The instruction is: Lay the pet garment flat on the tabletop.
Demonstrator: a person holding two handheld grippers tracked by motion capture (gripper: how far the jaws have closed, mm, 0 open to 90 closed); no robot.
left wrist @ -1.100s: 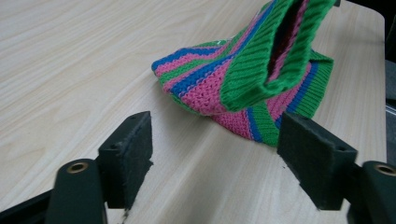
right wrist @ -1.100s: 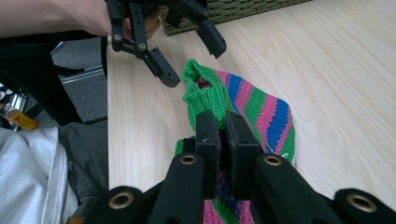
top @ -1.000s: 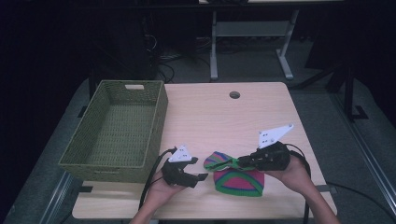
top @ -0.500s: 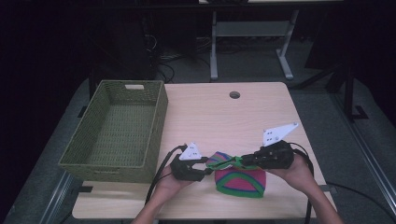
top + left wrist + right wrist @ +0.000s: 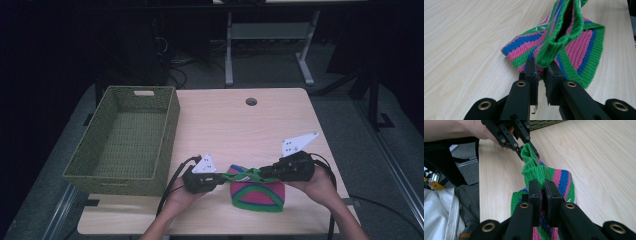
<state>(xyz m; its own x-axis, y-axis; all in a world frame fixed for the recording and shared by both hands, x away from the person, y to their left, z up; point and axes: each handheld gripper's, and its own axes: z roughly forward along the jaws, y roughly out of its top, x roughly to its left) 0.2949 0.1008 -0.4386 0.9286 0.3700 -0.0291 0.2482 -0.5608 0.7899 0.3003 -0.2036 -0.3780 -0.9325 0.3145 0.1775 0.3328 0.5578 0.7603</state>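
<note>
We list a knitted hat striped green, pink and blue with a green rim; an olive-green woven basket; a pale wood-grain counter; black hand-held gripper jaws.

From the high view we look forward and down over the whole table, from well above its near edge. Each gripper view sits low and close behind its own fingers, facing along them across the tabletop. All three share the striped knit piece; the right gripper view also catches the left gripper.
</note>
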